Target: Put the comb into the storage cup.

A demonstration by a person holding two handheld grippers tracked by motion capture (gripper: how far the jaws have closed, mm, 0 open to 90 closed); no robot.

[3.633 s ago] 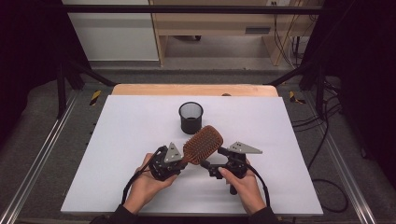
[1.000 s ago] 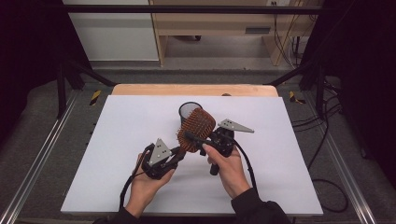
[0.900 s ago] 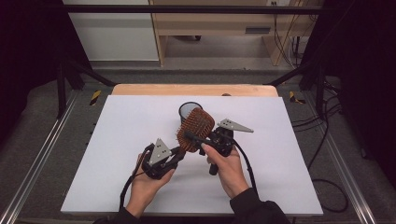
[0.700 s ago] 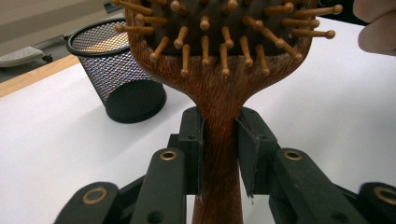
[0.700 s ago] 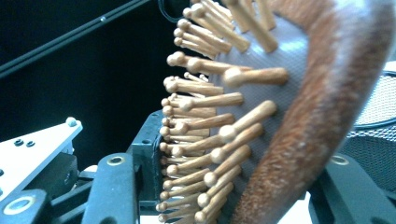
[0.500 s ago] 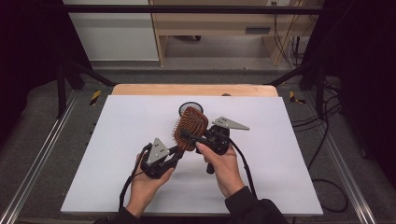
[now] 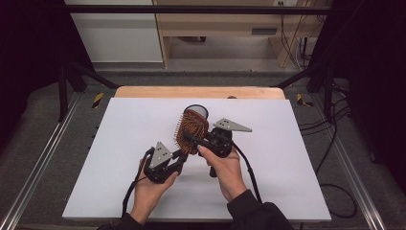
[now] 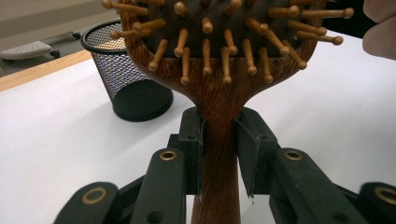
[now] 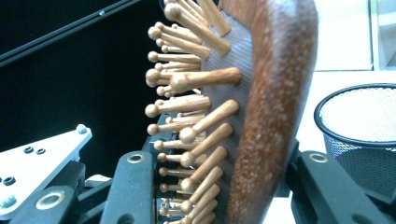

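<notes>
Your left gripper (image 8: 219,154) has its jaws pinched on the wooden handle of the hairbrush (image 8: 224,60), just below where the handle widens into the head; the left gripper view shows both pads flat against the wood. Your right gripper (image 9: 219,186) straddles the brush head edge-on, one jaw on the bristle side and one behind the wooden back. Its jaws have just been closing with the head between them, but whether the pads already press on it you cannot tell from the right gripper view, since the bristles hide the contact.

From the high view, the hairbrush (image 7: 191,130) is lifted off the desk (image 7: 297,158), tilted, with your left gripper (image 7: 178,154) below and left of the head and your right gripper (image 7: 203,140) at the head's right edge.

The black mesh cup (image 8: 128,70) stands upright on the desk just behind the brush. The high view shows little more than its rim (image 7: 196,111) above the brush head, while the right gripper view shows its open top (image 9: 357,121) beside the brush's back.
</notes>
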